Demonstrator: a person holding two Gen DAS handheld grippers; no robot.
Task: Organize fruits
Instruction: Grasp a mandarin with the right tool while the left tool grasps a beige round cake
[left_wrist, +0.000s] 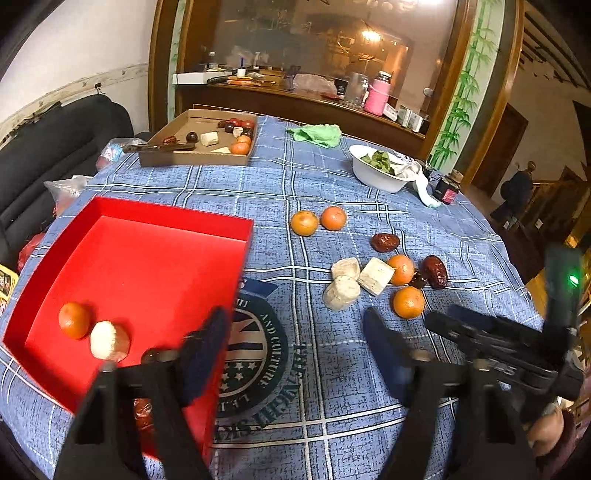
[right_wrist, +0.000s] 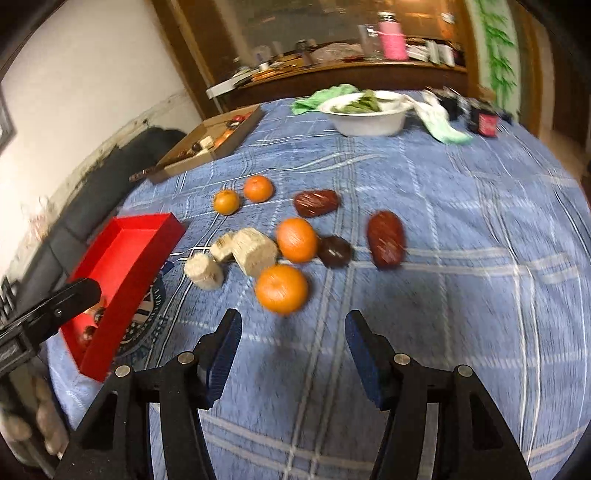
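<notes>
A red tray (left_wrist: 147, 210) lies on the blue cloth at the left, also in the right wrist view (right_wrist: 147, 225). It holds an orange (left_wrist: 74, 319), a pale sugarcane chunk (left_wrist: 109, 340) and a dark fruit partly hidden by my finger. My left gripper (left_wrist: 295, 332) is open and empty over the tray's right edge. My right gripper (right_wrist: 291, 328) is open and empty, just short of the nearest orange (right_wrist: 281, 288). Loose on the cloth lie more oranges (right_wrist: 296, 239), pale chunks (right_wrist: 255, 250), red dates (right_wrist: 385, 238) and a dark round fruit (right_wrist: 334, 251).
A cardboard tray (left_wrist: 192, 158) with more fruit sits far left. A white bowl (left_wrist: 376, 177) of greens, a green cloth (left_wrist: 317, 133), a white cloth and a dark jar (left_wrist: 447, 189) sit at the far side. A black sofa (left_wrist: 55, 147) stands left of the table.
</notes>
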